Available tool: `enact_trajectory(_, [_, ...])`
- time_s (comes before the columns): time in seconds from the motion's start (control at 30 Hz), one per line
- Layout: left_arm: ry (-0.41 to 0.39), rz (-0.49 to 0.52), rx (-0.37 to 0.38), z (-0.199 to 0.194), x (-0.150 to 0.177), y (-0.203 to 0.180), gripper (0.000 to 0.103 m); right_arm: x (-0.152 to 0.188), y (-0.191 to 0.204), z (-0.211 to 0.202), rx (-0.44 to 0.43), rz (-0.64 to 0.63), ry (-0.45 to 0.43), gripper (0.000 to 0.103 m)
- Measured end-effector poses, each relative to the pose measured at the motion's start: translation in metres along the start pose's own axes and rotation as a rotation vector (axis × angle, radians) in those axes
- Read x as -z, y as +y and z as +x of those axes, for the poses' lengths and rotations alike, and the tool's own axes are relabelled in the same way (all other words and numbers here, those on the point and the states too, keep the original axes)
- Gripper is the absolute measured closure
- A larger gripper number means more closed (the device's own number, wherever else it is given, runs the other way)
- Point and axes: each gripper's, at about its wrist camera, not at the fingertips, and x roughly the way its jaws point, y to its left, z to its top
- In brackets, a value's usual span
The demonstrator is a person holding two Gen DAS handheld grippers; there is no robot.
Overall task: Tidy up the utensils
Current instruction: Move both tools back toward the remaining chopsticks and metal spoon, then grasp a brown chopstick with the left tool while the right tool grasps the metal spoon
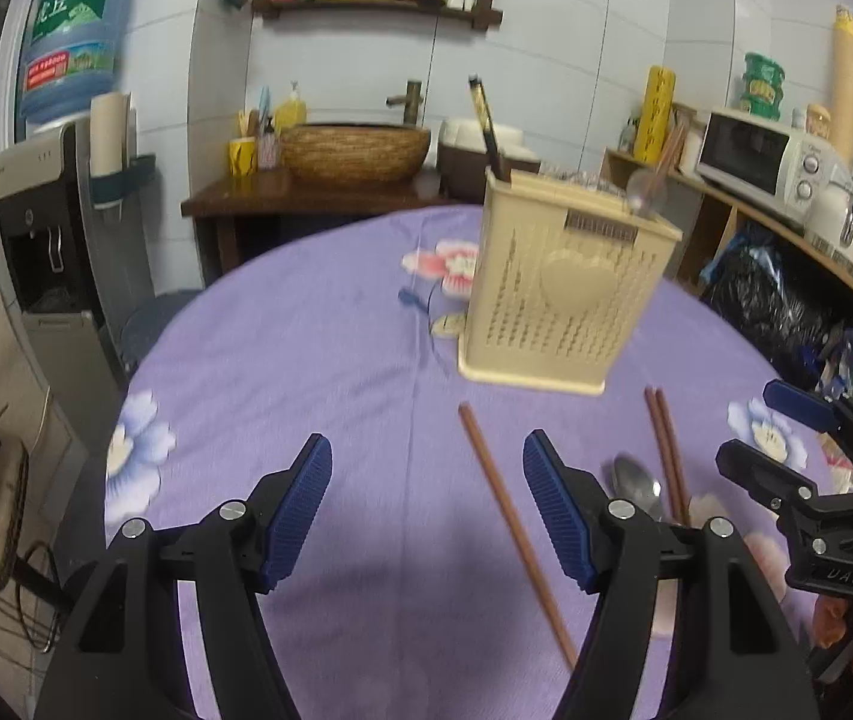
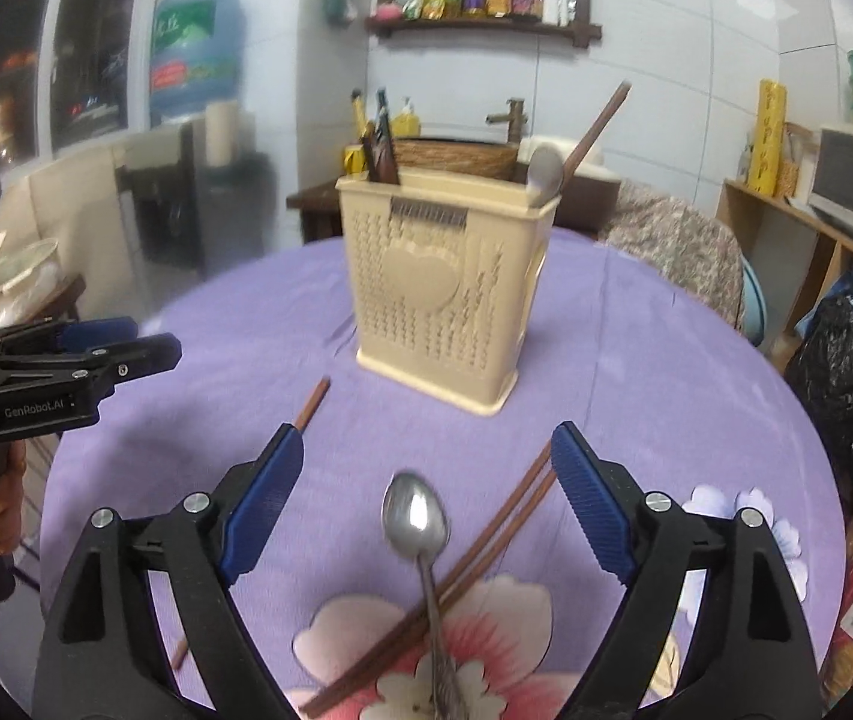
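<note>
Beige utensil holder (image 2: 447, 294): stood upright at far centre of purple-clothed table (image 1: 306, 360), already loaded with chopsticks and a spoon. Loose single chopstick (image 1: 513, 525), chopstick pair (image 2: 474, 552) and metal spoon (image 2: 417, 525): lay on cloth near, spoon crossing pair, presumably awaiting collection. Left tool (image 1: 426, 504): jaws apart, empty, above single chopstick. Right tool (image 2: 420, 501): jaws apart, empty, straddling spoon, likely for pickup.
</note>
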Motion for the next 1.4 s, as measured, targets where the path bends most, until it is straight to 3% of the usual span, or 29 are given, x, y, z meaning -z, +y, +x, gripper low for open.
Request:
enact_trajectory(0.4, [0.092,-0.001,-0.030,0.007,0.029,0.001,0.035,0.037,0.006,0.009,-0.044,-0.036,0.108,0.019])
enact_trajectory(0.83, [0.114,-0.041,-0.042,0.007,0.036,0.013,0.031,0.036,-0.002,0.033,-0.123,-0.052,0.224,0.019])
enact_trajectory(1.07, [0.118,-0.034,-0.036,0.005,0.038,0.011,0.031,0.020,-0.002,0.068,-0.189,-0.082,0.315,0.028])
enact_trajectory(1.4, [0.127,-0.028,-0.020,0.009,0.038,0.009,0.031,0.018,-0.011,0.103,-0.210,-0.060,0.422,0.041])
